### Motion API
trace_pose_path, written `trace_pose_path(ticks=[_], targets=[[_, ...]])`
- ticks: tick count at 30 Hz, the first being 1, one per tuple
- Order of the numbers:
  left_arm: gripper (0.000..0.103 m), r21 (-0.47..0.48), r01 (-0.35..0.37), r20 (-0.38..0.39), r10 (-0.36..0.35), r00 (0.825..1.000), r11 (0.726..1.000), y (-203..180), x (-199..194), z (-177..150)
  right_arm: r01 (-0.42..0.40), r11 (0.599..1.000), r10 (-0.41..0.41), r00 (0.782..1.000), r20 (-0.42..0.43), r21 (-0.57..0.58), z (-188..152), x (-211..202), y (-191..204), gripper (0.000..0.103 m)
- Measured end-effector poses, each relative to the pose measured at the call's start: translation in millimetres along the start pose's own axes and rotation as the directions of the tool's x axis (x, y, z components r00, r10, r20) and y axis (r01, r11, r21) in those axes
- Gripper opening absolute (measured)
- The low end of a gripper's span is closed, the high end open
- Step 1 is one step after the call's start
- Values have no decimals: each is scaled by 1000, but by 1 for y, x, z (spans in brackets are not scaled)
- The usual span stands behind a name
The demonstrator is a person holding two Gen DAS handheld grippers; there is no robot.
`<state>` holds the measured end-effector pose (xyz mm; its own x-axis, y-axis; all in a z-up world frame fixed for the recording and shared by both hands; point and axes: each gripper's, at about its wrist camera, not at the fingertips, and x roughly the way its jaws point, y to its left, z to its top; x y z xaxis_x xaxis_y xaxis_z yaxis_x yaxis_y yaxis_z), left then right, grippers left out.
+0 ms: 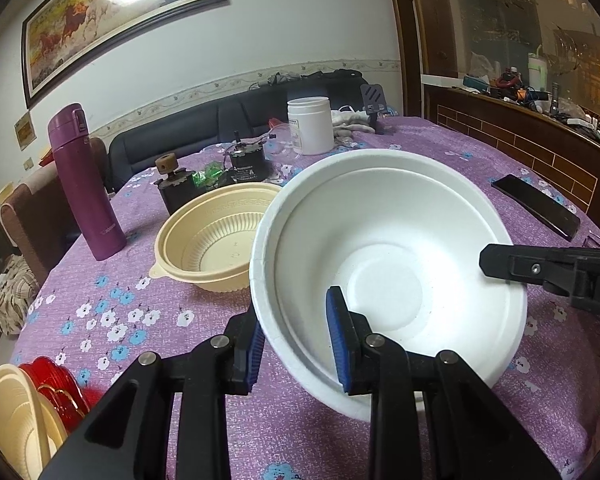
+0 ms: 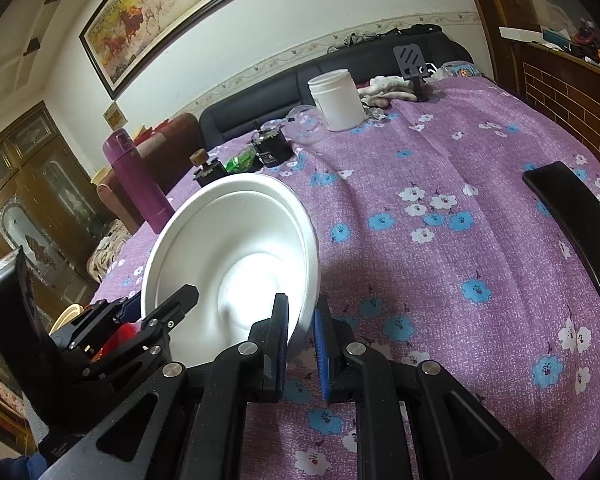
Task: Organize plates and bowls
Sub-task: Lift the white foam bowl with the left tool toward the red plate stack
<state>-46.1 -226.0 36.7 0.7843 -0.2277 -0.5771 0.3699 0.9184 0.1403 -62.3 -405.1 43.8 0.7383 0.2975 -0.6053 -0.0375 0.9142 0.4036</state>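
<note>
White bowl, empty, is pinched at opposite rims by left claw and right claw; beige bowl empty beside it.

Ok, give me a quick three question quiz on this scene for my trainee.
1. True or false: only the left gripper grips the white bowl by its rim.
2. What stands upright left of the cream bowl? A purple flask, B green kettle, C red jug.
3. What dark thing lies flat on the tablecloth, to the white bowl's right?
Key: 1 false, the right gripper grips it too; 2 A; 3 a black phone.
</note>
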Motion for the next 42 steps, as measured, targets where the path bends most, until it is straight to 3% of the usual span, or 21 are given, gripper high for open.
trace_pose_path(ticks=[20,34,42], targets=[[36,4,-72,74,71,995,997,-3,-33,-2,-41,999,41,999,28,-5,-6,-18,12,13],[38,-24,-27,61,29,998,999,11,-75,-23,-90,996,89,995,39,24,-26,-59,38,13],[38,-75,0,71,5,997,997,31,-99,-33,-90,996,90,996,18,5,-35,-61,60,14]])
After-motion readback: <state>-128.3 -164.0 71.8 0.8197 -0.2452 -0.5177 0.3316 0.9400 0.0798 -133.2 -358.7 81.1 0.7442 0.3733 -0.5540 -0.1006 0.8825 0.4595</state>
